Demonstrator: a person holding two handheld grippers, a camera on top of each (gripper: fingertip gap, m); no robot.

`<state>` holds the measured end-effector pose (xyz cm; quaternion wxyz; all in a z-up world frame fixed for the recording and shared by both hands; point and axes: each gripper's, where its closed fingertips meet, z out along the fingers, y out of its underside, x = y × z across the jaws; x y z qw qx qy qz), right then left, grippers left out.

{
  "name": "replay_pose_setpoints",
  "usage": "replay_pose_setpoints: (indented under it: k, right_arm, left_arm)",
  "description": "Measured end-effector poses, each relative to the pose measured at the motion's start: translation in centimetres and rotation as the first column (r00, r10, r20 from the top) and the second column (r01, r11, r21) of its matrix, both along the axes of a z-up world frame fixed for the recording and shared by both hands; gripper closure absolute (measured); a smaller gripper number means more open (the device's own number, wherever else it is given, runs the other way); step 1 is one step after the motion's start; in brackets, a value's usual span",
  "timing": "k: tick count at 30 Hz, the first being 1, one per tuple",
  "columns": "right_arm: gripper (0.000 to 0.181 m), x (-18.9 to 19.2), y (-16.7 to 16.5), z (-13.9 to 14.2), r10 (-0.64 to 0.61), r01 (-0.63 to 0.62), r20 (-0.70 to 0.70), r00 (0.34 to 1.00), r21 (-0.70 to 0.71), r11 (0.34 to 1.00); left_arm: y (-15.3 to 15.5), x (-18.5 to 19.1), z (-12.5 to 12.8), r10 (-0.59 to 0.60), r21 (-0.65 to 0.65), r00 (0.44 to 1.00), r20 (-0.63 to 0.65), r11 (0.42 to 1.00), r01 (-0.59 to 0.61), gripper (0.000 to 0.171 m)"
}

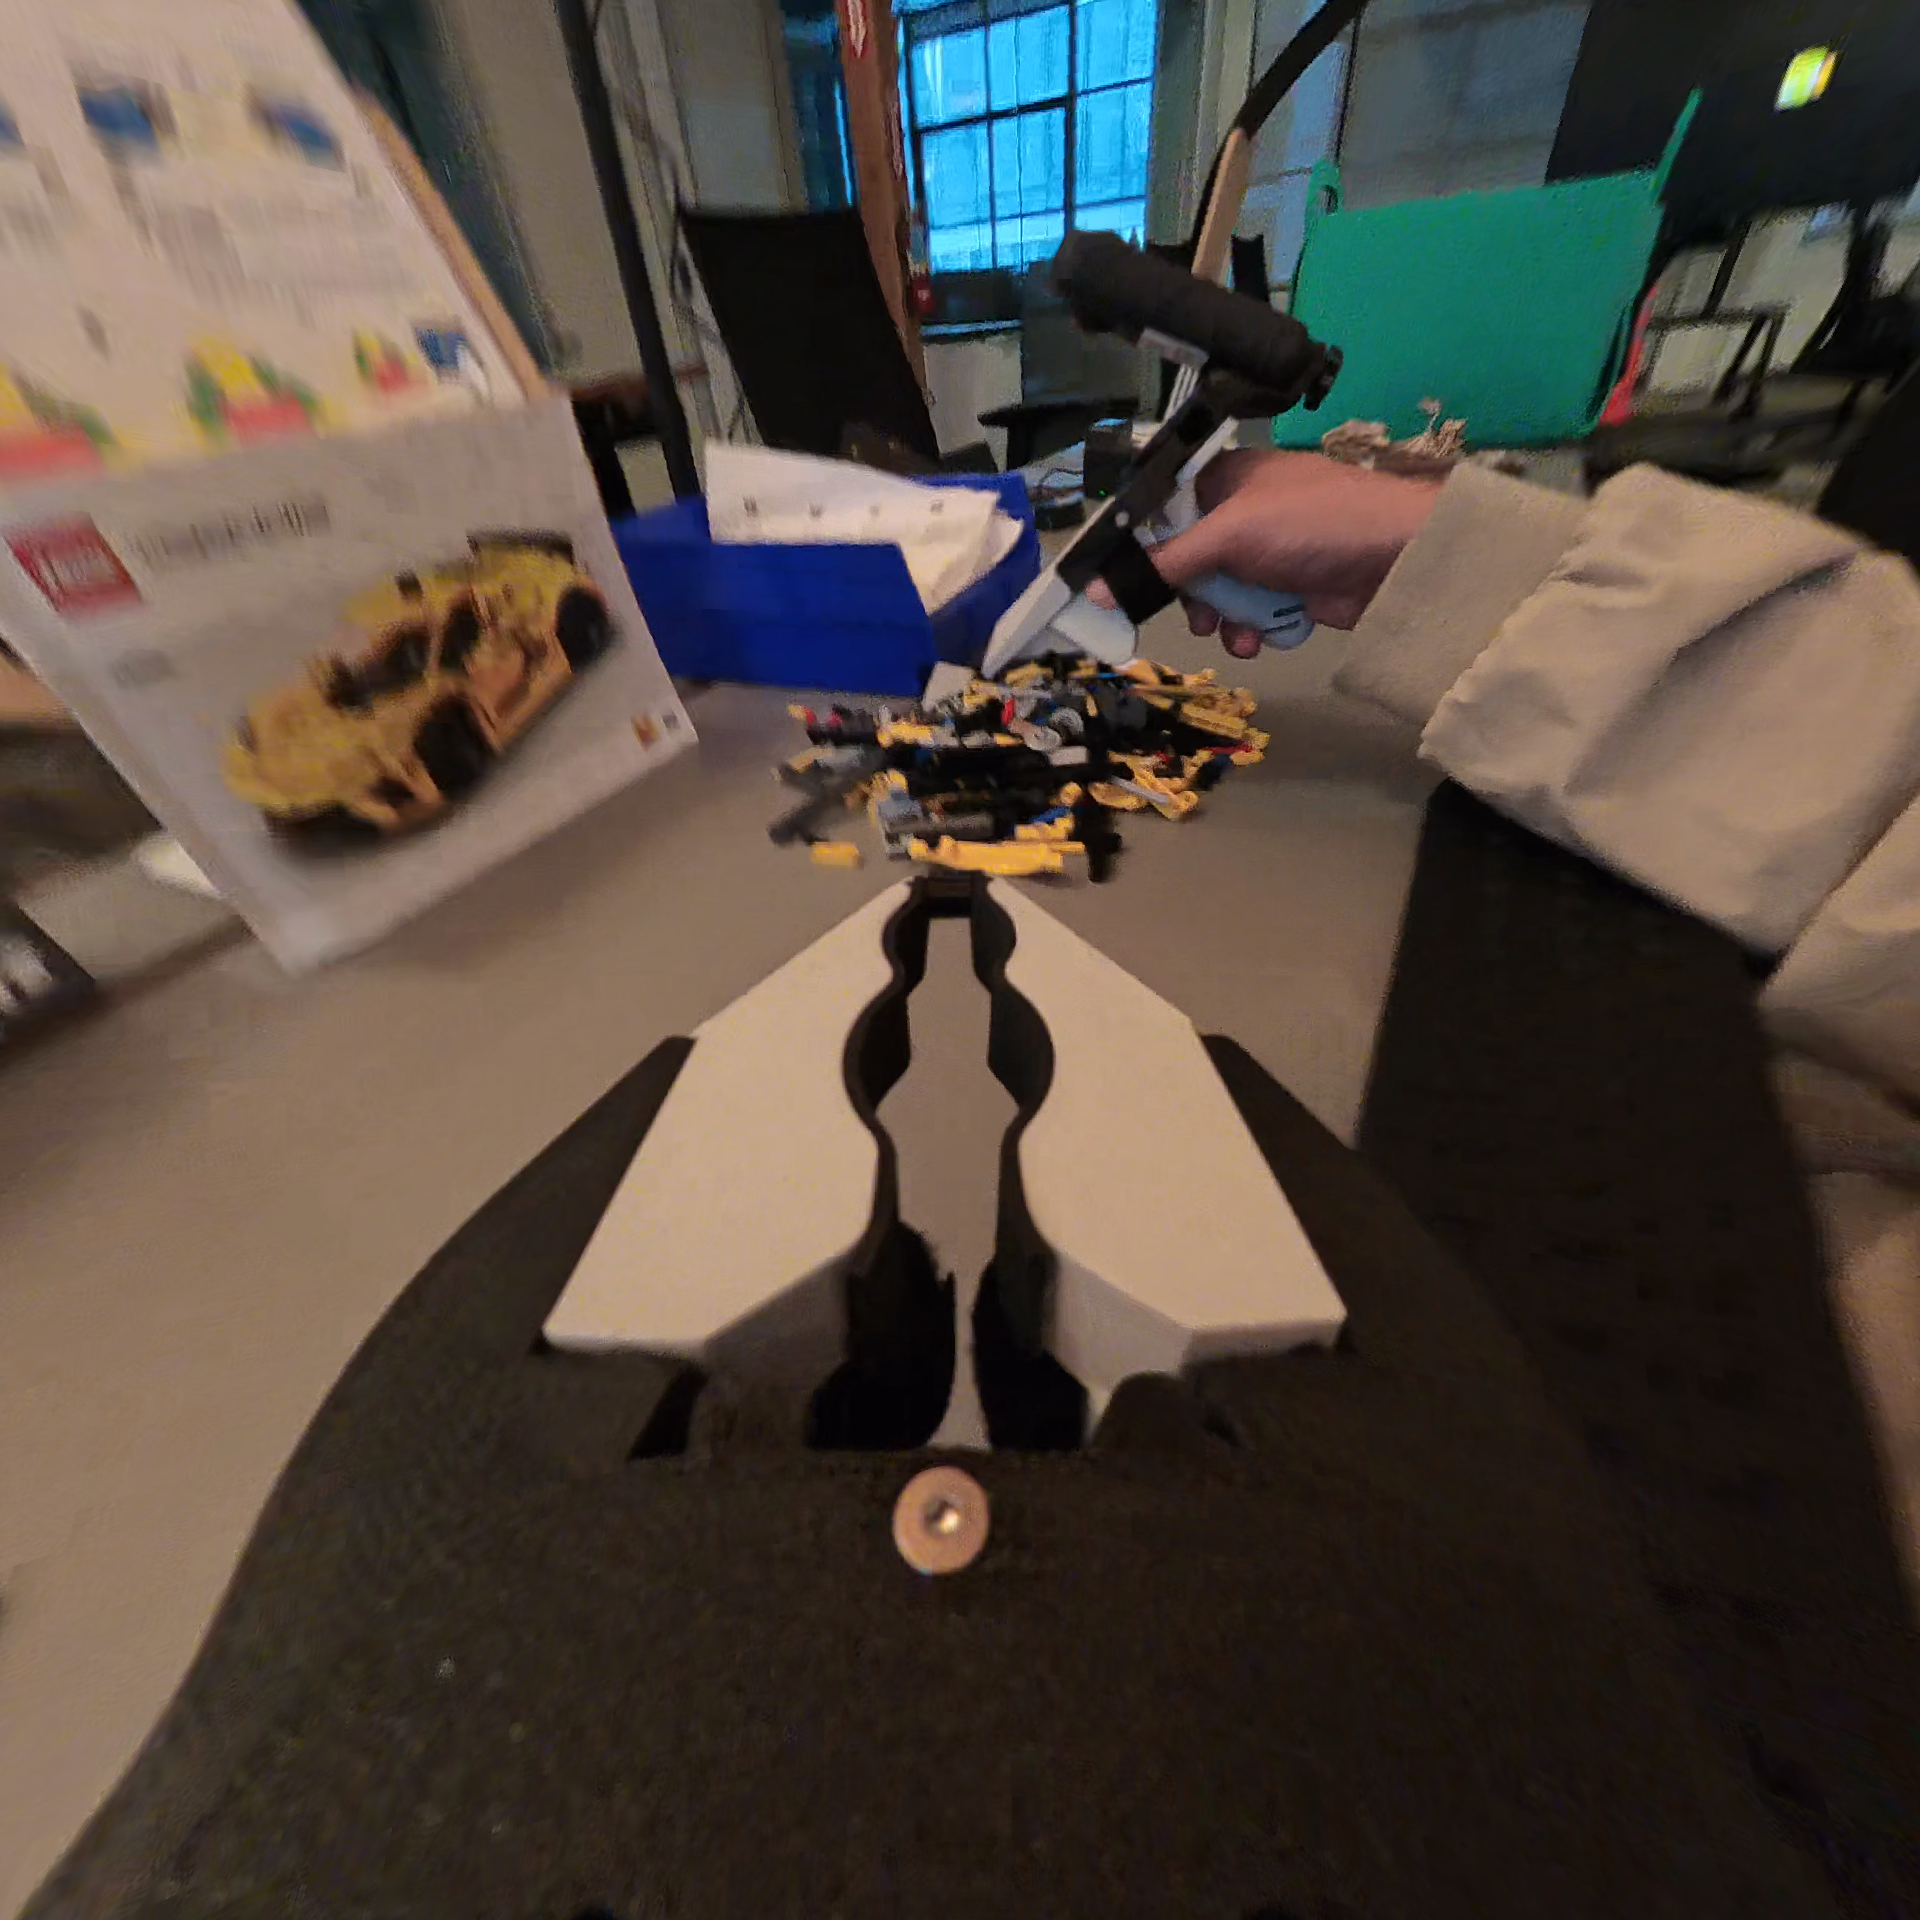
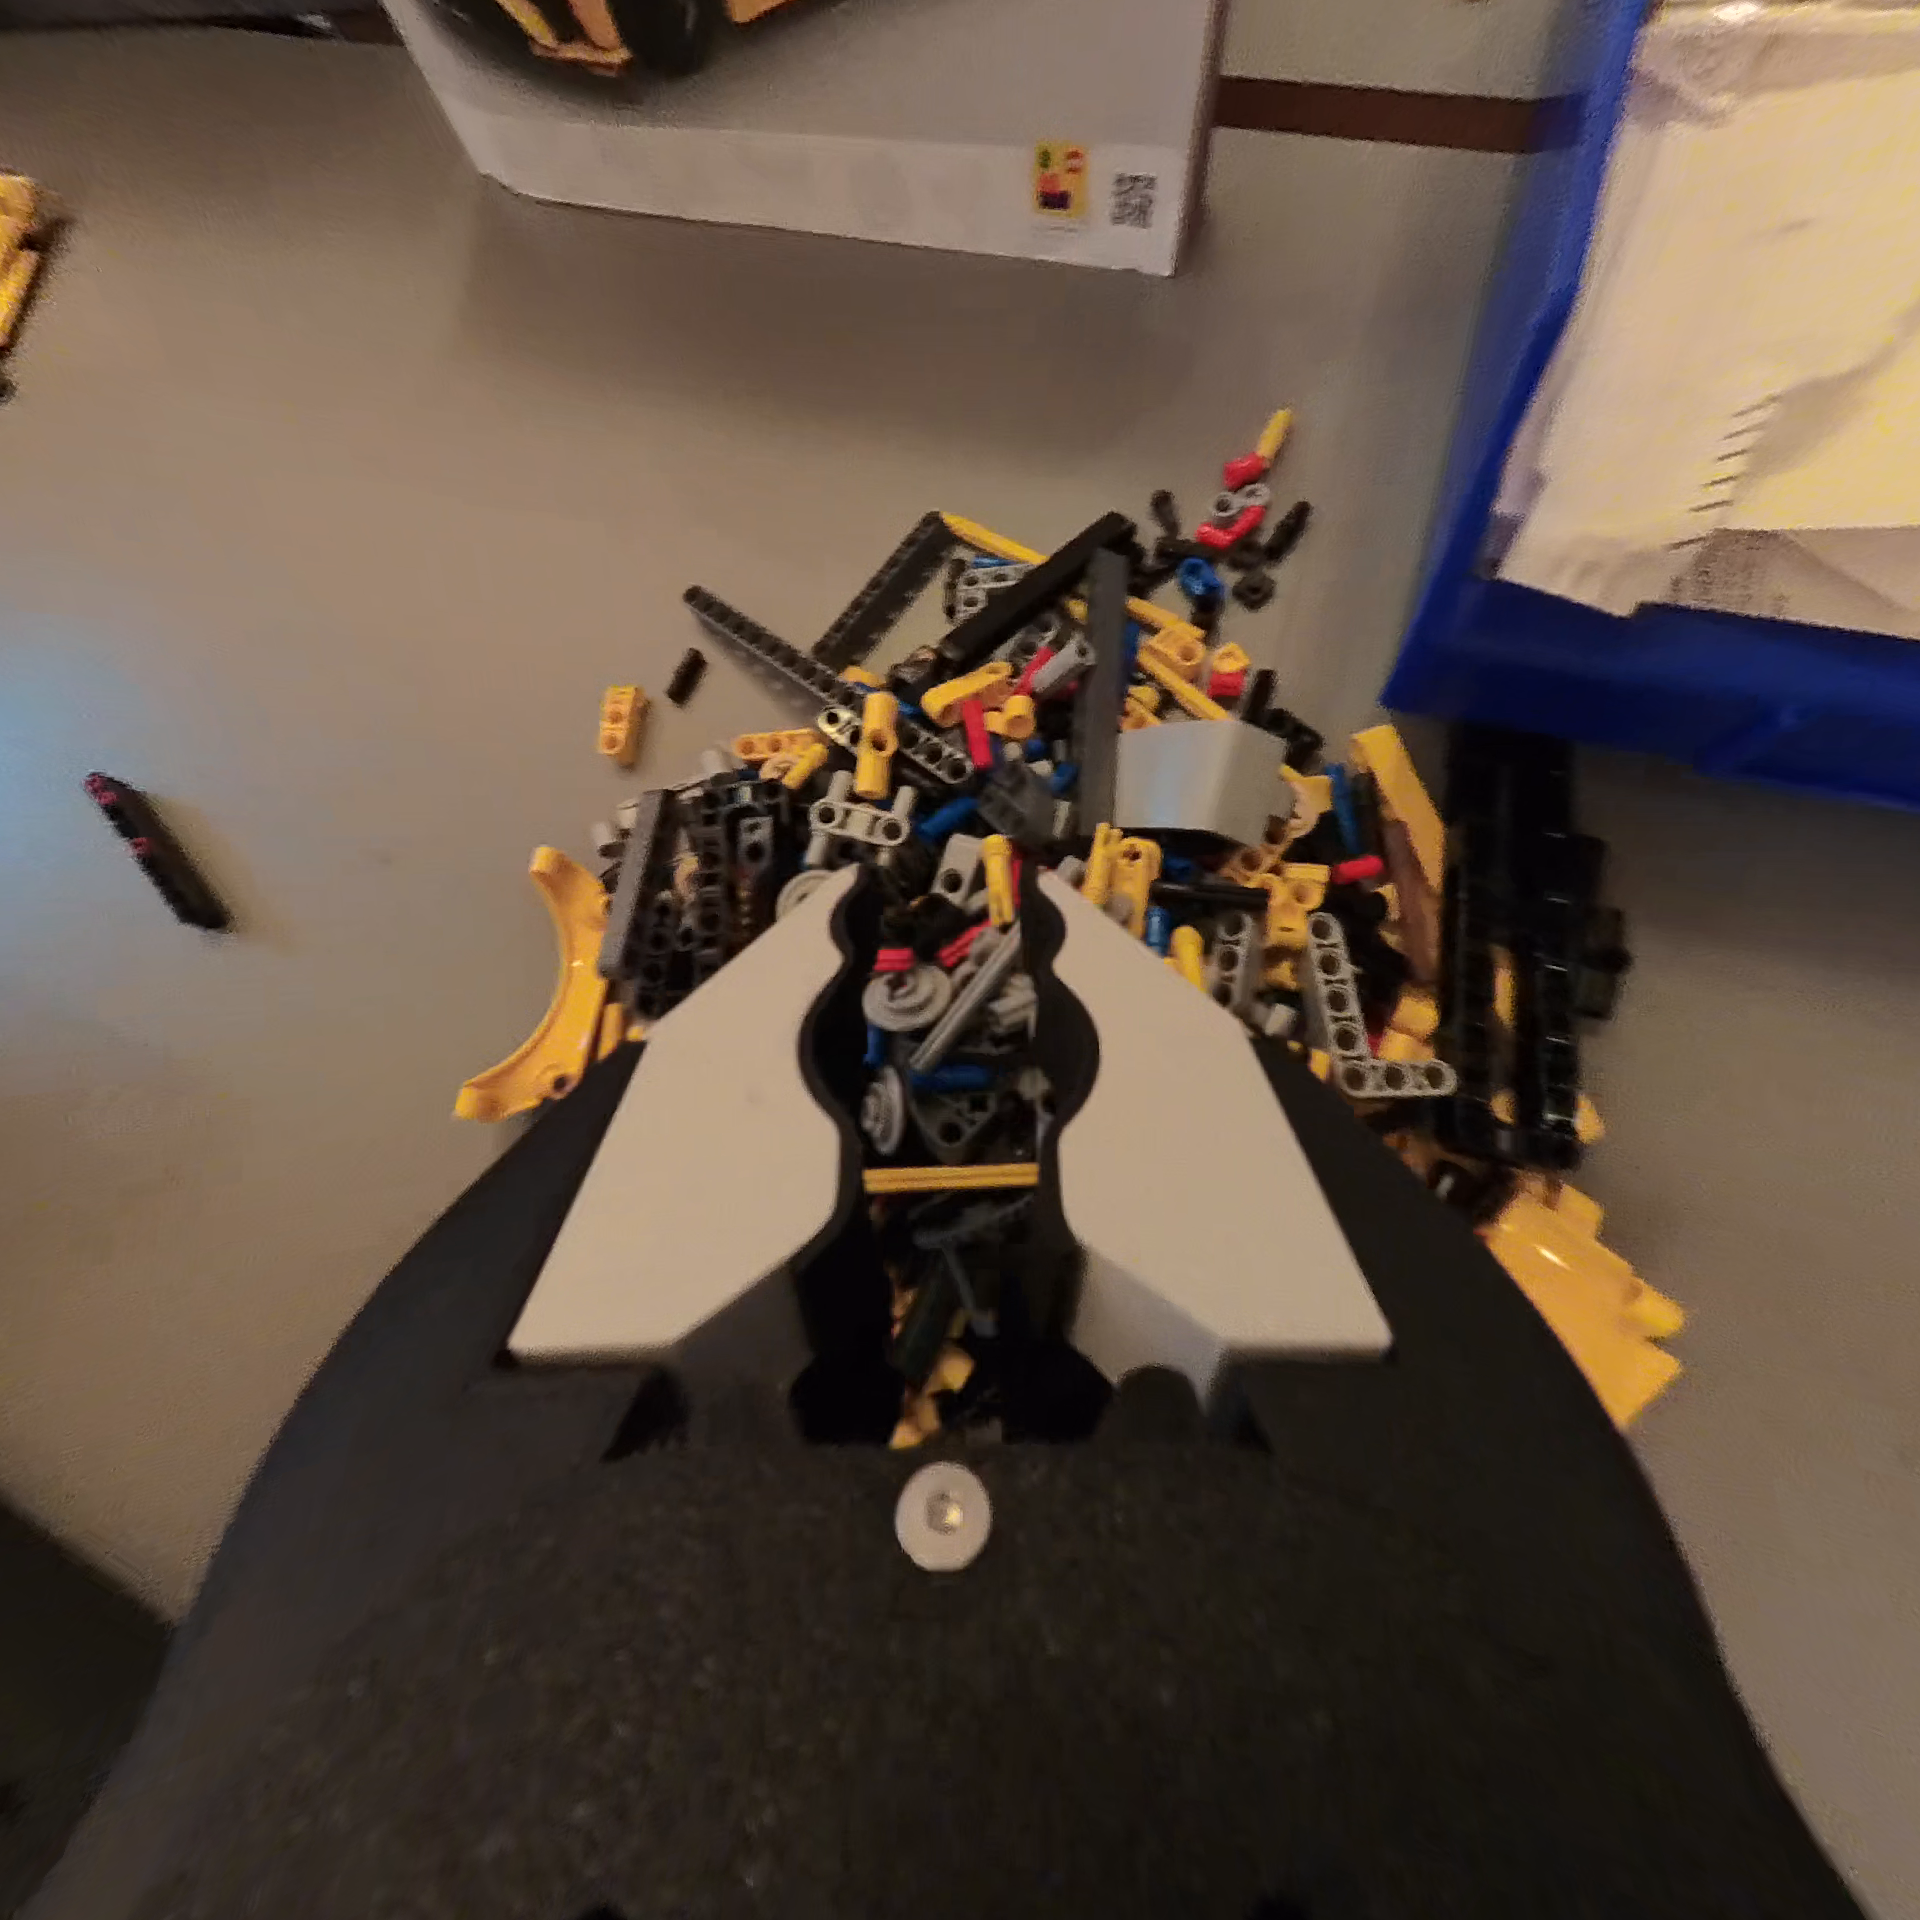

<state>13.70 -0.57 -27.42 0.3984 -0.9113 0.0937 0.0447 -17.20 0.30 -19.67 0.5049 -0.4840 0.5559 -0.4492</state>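
A pile of small yellow, black, grey and blue building-set pieces (image 1: 1018, 758) lies on the grey table (image 1: 416, 1143). My left gripper (image 1: 948, 896) sits just short of the pile's near edge, its tips pinched on a small dark piece (image 1: 948, 885). My right gripper (image 2: 951, 883) points down into the pile (image 2: 1039, 727) with its jaws apart and nothing clamped between them. It also shows in the left wrist view (image 1: 992, 665), at the pile's far edge, held by a hand (image 1: 1278, 540).
A white box picturing a yellow car (image 1: 395, 675) stands left of the pile, with a printed sheet (image 1: 208, 208) behind it. A blue bin (image 1: 790, 603) holds paper bags (image 2: 1766, 312). A black piece (image 2: 156, 852) lies apart at the left. A beige sleeve (image 1: 1662, 675) is on the right.
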Motion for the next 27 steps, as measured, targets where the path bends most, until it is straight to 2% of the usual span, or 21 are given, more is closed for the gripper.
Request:
replay_pose_setpoints:
  k: [1,2,3,4,5,6,7,8,10,16,20,21,22,24,25,27]
  right_arm:
    - [0.155,-0.2,0.2,0.5,-0.002,0.002,0.018,1.000,0.018,1.000]
    - [0.154,-1.9,0.7,1.6,0.048,-0.048,-0.005,0.999,0.068,0.997]
    - [0.154,-5.4,1.5,3.1,0.157,-0.144,-0.081,0.984,0.152,0.978]
    - [0.153,-10.4,2.0,5.2,0.324,-0.266,-0.204,0.924,0.267,0.926]
    - [0.151,-15.9,1.7,7.7,0.513,-0.373,-0.338,0.789,0.400,0.837]
    - [0.148,-20.7,0.9,9.7,0.646,-0.429,-0.448,0.618,0.496,0.755]
    - [0.142,-24.5,0.0,10.4,0.712,-0.475,-0.528,0.463,0.531,0.702]
    - [0.135,-27.5,-0.7,10.0,0.736,-0.538,-0.575,0.357,0.517,0.665]
    - [0.139,-31.2,-1.3,9.5,0.754,-0.604,-0.611,0.241,0.514,0.609]
    - [0.161,-33.7,-1.2,9.9,0.723,-0.563,-0.689,0.045,0.581,0.588]
    - [0.164,-34.8,-1.1,9.4,0.701,-0.544,-0.713,-0.016,0.594,0.593]
    - [0.172,-35.0,-1.1,9.2,0.706,-0.546,-0.709,-0.014,0.597,0.588]
    - [0.172,-35.0,-0.9,9.1,0.710,-0.542,-0.704,0.008,0.594,0.595]
    - [0.171,-34.9,-0.3,7.8,0.690,-0.566,-0.718,0.090,0.533,0.629]
    - [0.175,-34.6,0.0,6.8,0.676,-0.588,-0.719,0.162,0.480,0.652]
    - [0.175,-31.0,1.8,4.7,0.633,-0.565,-0.635,0.442,0.351,0.746]
  left_arm:
    - [-0.4,0.3,0.5,-0.005,0.073,1.000,0.017,0.997,0.003,0.164]
    - [-0.6,0.5,0.9,-0.005,0.132,0.999,0.035,0.991,0.001,0.164]
    - [-1.0,0.7,1.1,-0.016,0.178,0.998,0.053,0.984,0.006,0.164]
    - [-1.4,0.8,1.3,-0.039,0.213,0.997,0.065,0.977,0.025,0.164]
    - [-1.7,0.8,1.4,-0.046,0.240,0.996,0.075,0.971,0.027,0.164]
    - [-1.6,0.8,1.5,-0.037,0.260,0.996,0.084,0.966,0.014,0.164]
    - [-1.5,0.8,1.4,-0.032,0.275,0.996,0.081,0.961,0.009,0.164]
    - [-1.5,0.7,1.2,-0.027,0.288,0.997,0.070,0.958,0.006,0.164]
    - [-1.5,0.5,1.0,-0.026,0.313,0.998,0.061,0.950,0.006,0.164]
    - [-2.0,-1.0,1.9,-0.059,0.285,0.992,0.113,0.958,0.024,0.164]
    - [-2.2,-1.4,1.3,-0.030,0.390,0.995,0.091,0.921,-0.007,0.164]
    - [-2.2,-1.5,1.3,-0.020,0.404,0.996,0.092,0.915,-0.019,0.164]
    - [-1.9,-1.5,1.1,0.004,0.400,0.997,0.071,0.916,-0.032,0.164]
    - [-1.3,-1.5,-0.2,0.048,0.317,0.999,-0.021,0.948,-0.039,0.163]
    - [-1.1,-1.6,-0.9,0.060,0.253,0.996,-0.067,0.967,-0.042,0.158]
    - [-0.4,-2.5,-1.8,0.059,0.113,0.993,-0.107,0.992,-0.047,0.151]
